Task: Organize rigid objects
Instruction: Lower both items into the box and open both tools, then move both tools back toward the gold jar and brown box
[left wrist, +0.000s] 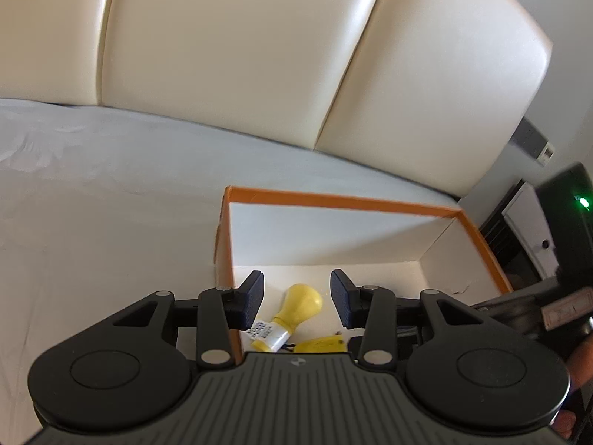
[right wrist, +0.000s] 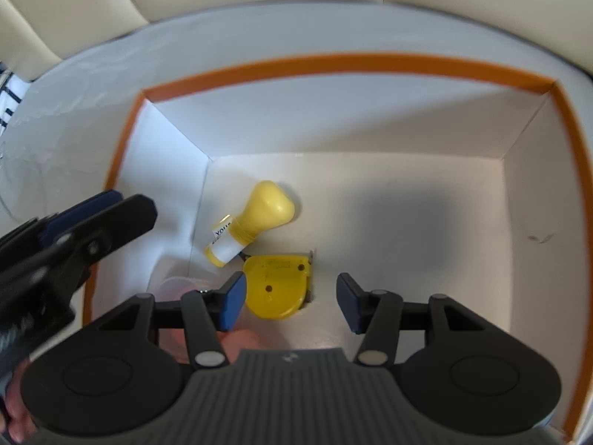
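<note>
A white box with an orange rim [right wrist: 333, 65] stands on a bed. Inside it lie a yellow bottle with a white label [right wrist: 255, 218] and a flat yellow tape measure [right wrist: 278, 285]. A pinkish translucent thing [right wrist: 181, 285] lies at the box's near left, mostly hidden. My right gripper [right wrist: 291, 302] is open and empty above the box floor, just over the tape measure. My left gripper [left wrist: 296, 300] is open and empty above the box's left wall [left wrist: 224, 256]; the bottle [left wrist: 296, 304] and the tape measure [left wrist: 322, 345] show beyond it. The left gripper also shows in the right wrist view [right wrist: 85, 222].
The box sits on a white sheet [left wrist: 111, 185]. A cream padded headboard [left wrist: 241, 55] rises behind. Dark furniture and a device with a green light [left wrist: 583, 202] stand at the far right.
</note>
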`<state>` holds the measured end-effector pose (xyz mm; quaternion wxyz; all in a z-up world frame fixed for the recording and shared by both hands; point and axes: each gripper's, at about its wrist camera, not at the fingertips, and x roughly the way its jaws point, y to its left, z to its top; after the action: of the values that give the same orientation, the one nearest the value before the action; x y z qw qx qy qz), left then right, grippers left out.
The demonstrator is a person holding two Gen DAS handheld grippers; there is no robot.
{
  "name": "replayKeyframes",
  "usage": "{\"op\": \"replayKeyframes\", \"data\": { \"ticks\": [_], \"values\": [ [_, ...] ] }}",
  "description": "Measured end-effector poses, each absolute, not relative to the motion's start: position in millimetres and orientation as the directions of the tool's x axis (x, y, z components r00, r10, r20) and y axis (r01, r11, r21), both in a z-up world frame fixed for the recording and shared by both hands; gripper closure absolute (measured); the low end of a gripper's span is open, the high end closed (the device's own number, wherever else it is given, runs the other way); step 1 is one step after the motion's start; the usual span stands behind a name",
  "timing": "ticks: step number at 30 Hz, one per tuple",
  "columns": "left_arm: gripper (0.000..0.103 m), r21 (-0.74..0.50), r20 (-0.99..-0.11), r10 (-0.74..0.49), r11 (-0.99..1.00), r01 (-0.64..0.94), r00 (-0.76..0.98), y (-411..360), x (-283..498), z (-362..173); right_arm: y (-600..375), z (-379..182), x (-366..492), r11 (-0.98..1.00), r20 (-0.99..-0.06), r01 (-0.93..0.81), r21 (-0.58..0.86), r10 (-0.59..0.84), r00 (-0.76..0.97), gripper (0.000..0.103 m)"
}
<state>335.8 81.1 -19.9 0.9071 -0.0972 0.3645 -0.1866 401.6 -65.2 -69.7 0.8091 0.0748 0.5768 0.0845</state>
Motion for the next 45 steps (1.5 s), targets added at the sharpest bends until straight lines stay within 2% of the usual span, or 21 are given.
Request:
{"op": "replayKeyframes", "data": {
  "ticks": [5,12,17,21,23,25,32,36,41,45],
  "values": [
    [0.055,-0.307,-0.579,-0.413,0.909,0.281,0.702,73.7,307.7,-4.1,-76.4,-43.6,358.4,0.980,-0.849,-0.100,0.169,0.197,0.491,0.049],
    [0.055,-0.286,-0.546,-0.422,0.906,0.313,0.723,57.7,271.2,12.7,-93.3,-12.8,287.7,0.980,-0.667,-0.130,0.152,0.199,0.718,0.049],
    [0.055,-0.271,-0.526,-0.445,0.895,0.353,0.725,46.9,244.9,18.3,-100.7,-7.7,231.8,0.981,-0.570,-0.126,0.145,0.187,0.800,0.049],
    [0.055,-0.273,-0.531,-0.462,0.887,0.373,0.710,42.0,218.8,14.5,-109.5,-4.8,192.0,0.985,-0.538,-0.126,0.117,0.169,0.826,0.049],
    [0.055,-0.273,-0.548,-0.474,0.880,0.389,0.690,39.4,207.6,9.5,-111.5,-9.0,173.8,0.987,-0.539,-0.123,0.100,0.158,0.827,0.049],
    [0.055,-0.275,-0.573,-0.482,0.875,0.399,0.663,36.8,198.7,2.5,-115.4,-17.5,159.3,0.988,-0.553,-0.119,0.094,0.151,0.819,0.042],
    [0.055,-0.347,-0.666,-0.506,0.861,0.373,0.548,36.7,179.2,-23.8,-128.7,-52.1,123.7,0.993,-0.657,-0.071,0.094,0.116,0.745,0.042],
    [0.055,-0.326,-0.716,-0.488,0.866,0.379,0.499,28.5,168.6,-37.0,-136.0,-70.0,109.9,0.995,-0.711,-0.032,0.098,0.092,0.697,0.042],
    [0.050,-0.343,-0.745,-0.508,0.848,0.405,0.433,20.4,154.0,-48.8,-150.6,-77.7,93.7,0.990,-0.742,0.016,0.139,0.093,0.664,0.042],
    [0.043,-0.394,-0.742,-0.559,0.811,0.433,0.371,12.7,144.2,-54.8,-158.8,-80.2,85.0,0.993,-0.787,0.099,0.061,-0.013,0.617,0.037]
  ]
}}
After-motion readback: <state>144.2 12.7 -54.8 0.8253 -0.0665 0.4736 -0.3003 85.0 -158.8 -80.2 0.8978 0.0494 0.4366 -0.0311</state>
